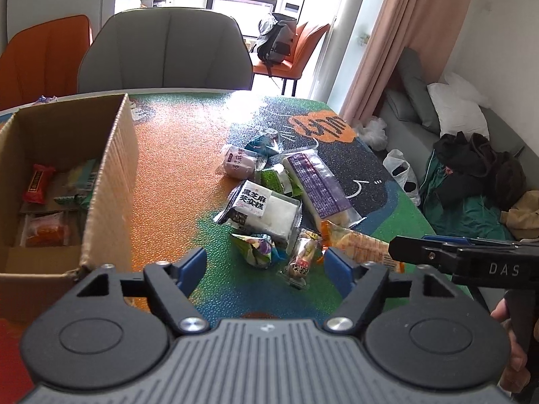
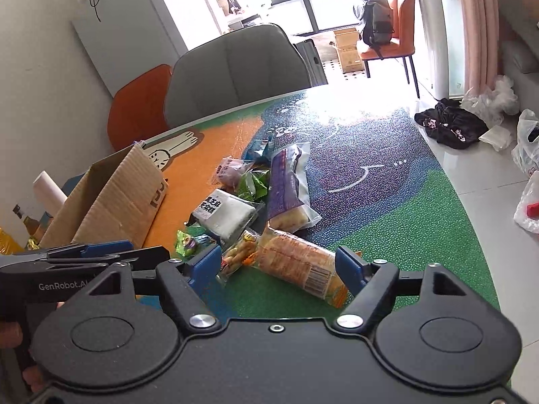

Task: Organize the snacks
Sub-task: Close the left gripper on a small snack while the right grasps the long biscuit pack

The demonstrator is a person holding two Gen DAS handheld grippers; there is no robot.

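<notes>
Pick-up step. Snack pile [image 1: 279, 198] mid worktop [image 1: 175, 168], box [image 1: 111, 181] on left. Left gripper [image 1: 266, 264] fingers part open over green packet [image 1: 257, 247], right gripper [image 2: 279, 266] part open round orange biscuit pack [image 2: 299, 262], neither gripping yet. Next: drop lower, squeeze, carry to box.

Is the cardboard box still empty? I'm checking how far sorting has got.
No, the cardboard box already holds a red packet and other wrapped snacks.

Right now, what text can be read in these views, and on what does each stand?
"DAS": side of the right gripper.
"GenRobot.AI", cut off at the end: side of the left gripper.
"黑芝麻", with a line below too blurred: white snack pack.
Purple pack, barcode on the orange pack: too small.
</notes>
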